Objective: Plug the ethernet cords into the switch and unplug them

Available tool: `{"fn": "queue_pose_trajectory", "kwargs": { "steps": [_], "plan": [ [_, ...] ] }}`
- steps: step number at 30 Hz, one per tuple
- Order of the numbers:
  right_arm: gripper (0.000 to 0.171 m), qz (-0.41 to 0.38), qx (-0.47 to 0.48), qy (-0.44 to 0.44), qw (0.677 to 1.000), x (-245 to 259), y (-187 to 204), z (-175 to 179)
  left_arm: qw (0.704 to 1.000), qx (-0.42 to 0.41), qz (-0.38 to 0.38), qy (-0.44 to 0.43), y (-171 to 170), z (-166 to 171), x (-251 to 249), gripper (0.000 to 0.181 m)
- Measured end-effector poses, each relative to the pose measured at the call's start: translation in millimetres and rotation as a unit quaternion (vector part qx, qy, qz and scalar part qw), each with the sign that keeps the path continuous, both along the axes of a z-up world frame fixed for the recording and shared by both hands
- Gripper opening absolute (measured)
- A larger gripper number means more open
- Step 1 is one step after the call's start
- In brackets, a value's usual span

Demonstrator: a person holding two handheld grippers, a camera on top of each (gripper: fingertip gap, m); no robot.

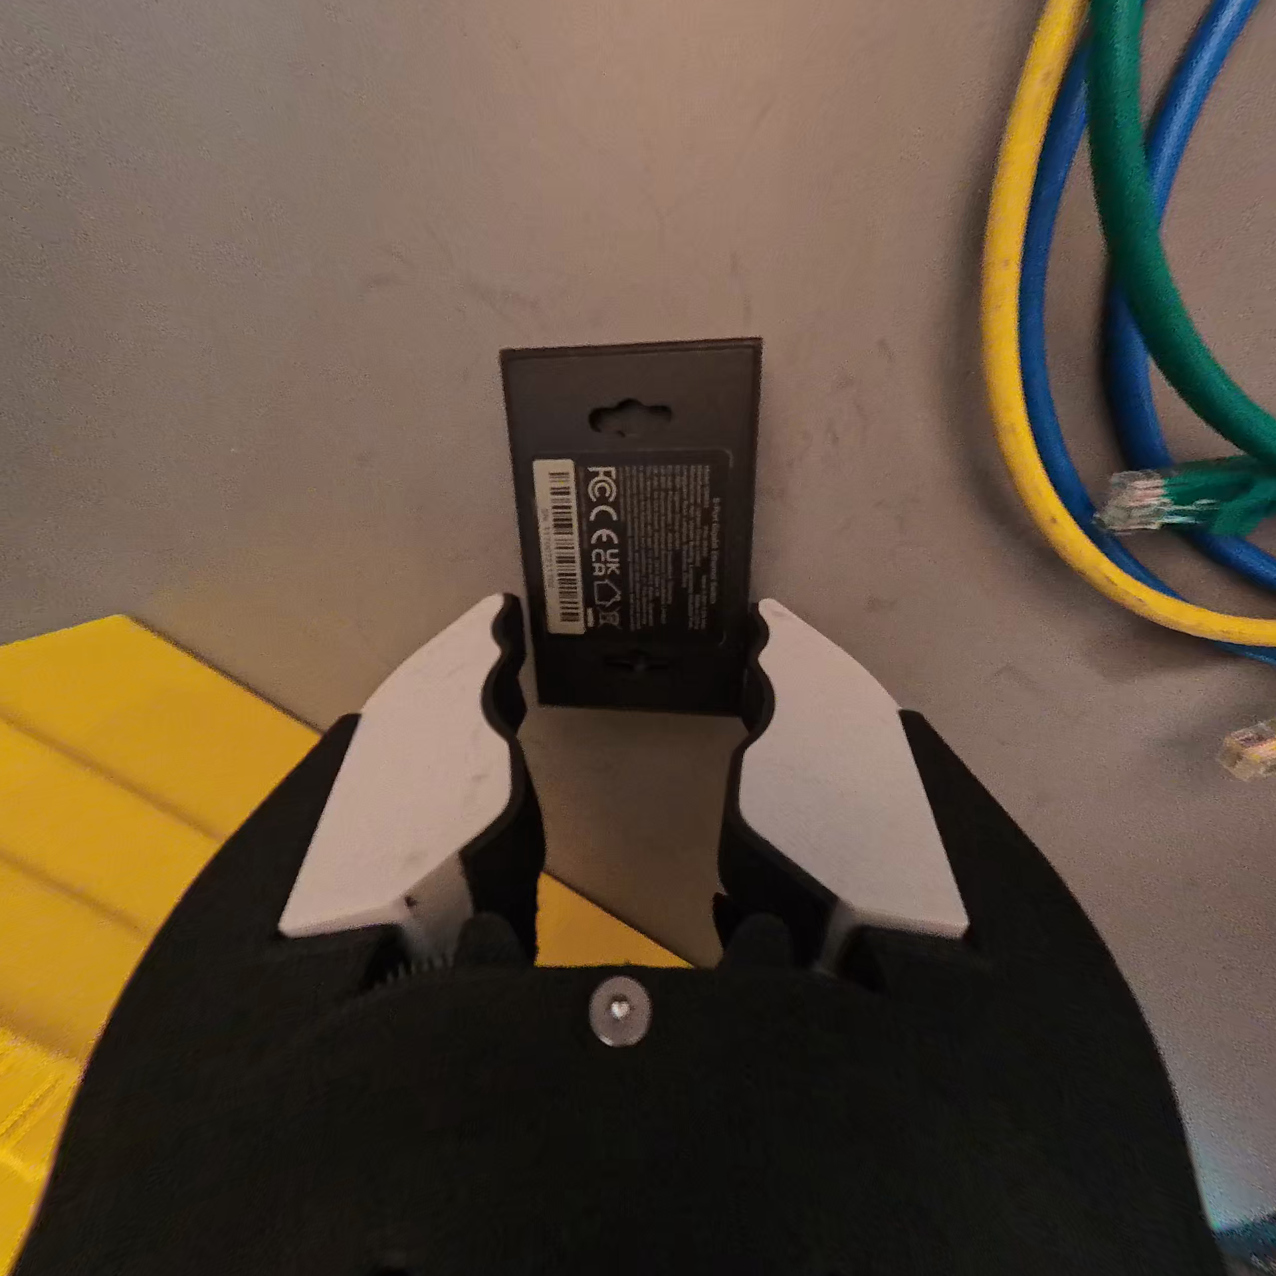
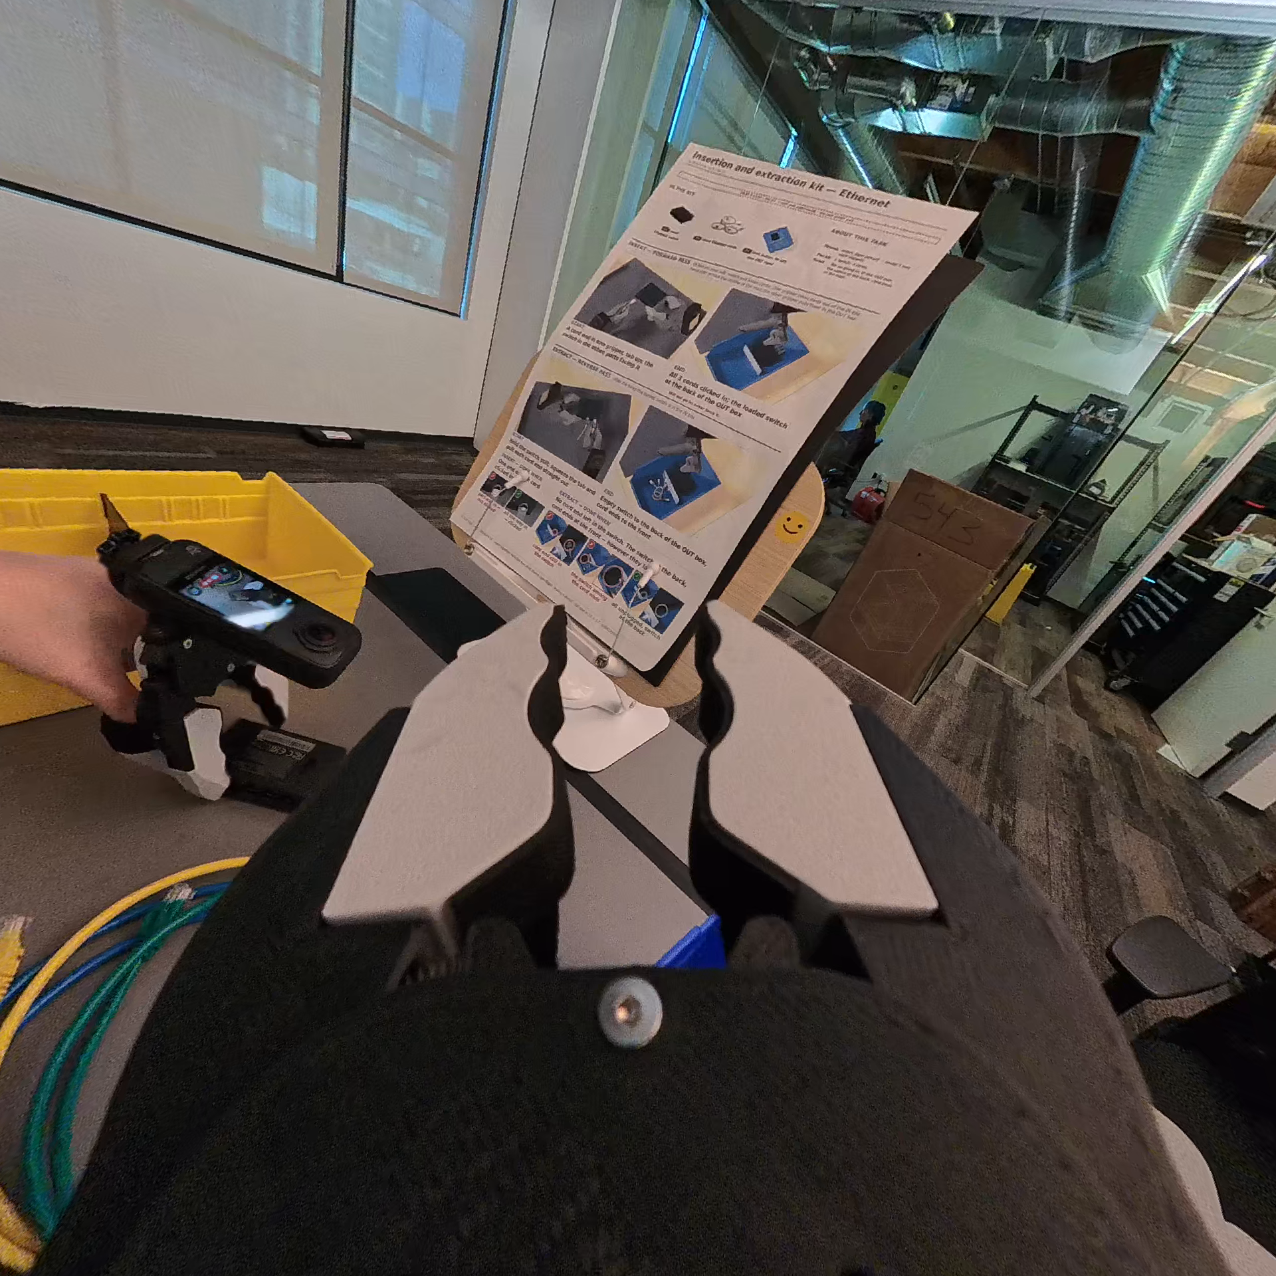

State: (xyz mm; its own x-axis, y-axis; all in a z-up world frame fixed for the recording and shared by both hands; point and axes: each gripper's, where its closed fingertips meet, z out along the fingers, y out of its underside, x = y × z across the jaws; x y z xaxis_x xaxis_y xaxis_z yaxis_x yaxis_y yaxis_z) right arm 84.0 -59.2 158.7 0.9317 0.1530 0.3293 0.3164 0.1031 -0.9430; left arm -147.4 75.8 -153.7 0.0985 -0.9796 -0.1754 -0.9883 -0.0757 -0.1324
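Note:
The black switch lies flat on the grey table, label side up. My left gripper is shut on its near end, one pad on each long side. The right wrist view shows the same: a hand holds the left gripper down on the switch. Yellow, blue and green ethernet cords lie loose to the right, unplugged. The green cord's plug and another clear plug rest on the table. My right gripper is open and empty, raised above the table. The cords lie at its lower left.
A yellow bin stands left of the switch, also in the right wrist view. A printed instruction sheet on a stand stands at the table's far edge. A blue bin corner shows under my right gripper. A cardboard box is on the floor. The tips of one gripper are about 40 cm away from the tips of the other. My left gripper is the nearer one to the clear plug: about 11 cm, against 35 cm.

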Motion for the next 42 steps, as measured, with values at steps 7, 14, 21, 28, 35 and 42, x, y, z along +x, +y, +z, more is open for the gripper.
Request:
{"fn": "queue_pose_trajectory", "kwargs": {
  "steps": [7,14,21,28,35,42],
  "plan": [
    [0.037,0.002,0.015,0.020,1.000,8,-8,6,0.985,-0.005,-0.110,-0.130,-62,45,10,0.077],
    [0.036,0.022,0.019,0.038,0.999,5,-9,9,0.944,-0.072,-0.250,-0.205,-165,24,4,0.045],
    [0.037,0.021,0.006,0.018,1.000,-4,-4,4,0.946,-0.081,-0.254,-0.184,-157,-5,9,0.022],
    [0.036,0.025,-0.012,0.011,1.000,-9,5,-3,0.911,-0.146,-0.265,-0.278,-174,66,25,0.015],
    [0.037,0.059,-0.041,-0.004,0.997,-32,12,-13,0.863,-0.170,-0.253,-0.403,-171,198,46,0.014],
    [0.037,0.064,-0.052,-0.013,0.996,-40,18,-18,0.837,-0.192,-0.240,-0.452,-163,286,51,0.014]
  ]
}}
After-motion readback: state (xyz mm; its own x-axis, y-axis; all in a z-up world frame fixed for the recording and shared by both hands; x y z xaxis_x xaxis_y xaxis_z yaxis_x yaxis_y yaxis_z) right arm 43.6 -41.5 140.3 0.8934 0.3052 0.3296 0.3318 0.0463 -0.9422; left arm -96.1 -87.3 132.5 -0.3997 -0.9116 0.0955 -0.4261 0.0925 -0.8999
